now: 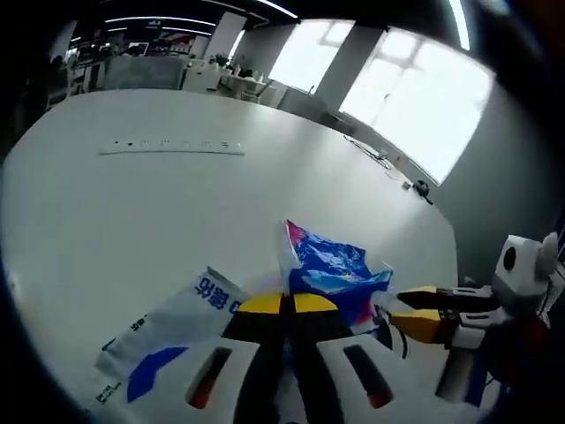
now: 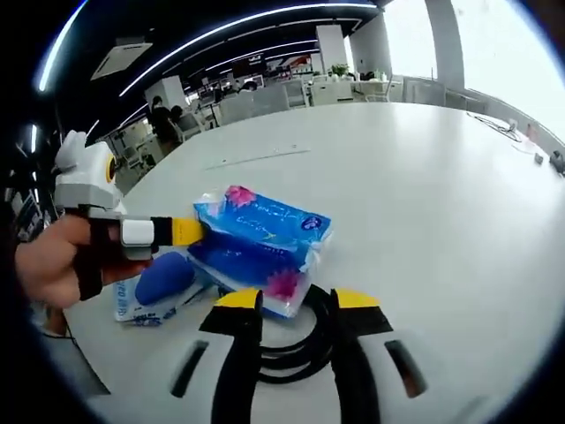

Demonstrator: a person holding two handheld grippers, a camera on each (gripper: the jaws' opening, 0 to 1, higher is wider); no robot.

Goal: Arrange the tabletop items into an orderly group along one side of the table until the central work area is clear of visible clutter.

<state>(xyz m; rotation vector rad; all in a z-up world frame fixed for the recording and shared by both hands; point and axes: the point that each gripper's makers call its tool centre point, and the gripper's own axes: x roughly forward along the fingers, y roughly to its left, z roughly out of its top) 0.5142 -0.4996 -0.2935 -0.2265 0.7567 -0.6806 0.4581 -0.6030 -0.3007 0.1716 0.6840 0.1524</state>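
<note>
White table [image 2: 459,203], blue tissue packs [image 2: 260,243], black cable coil [image 2: 296,353] between right jaws

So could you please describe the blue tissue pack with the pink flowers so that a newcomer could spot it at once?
Start at the big white table and look to its near edge, where a few items lie together. The blue tissue pack sits between a white-and-blue packet and a coiled black cable. It alone is glossy bright blue with pink flowers printed on it.
</note>
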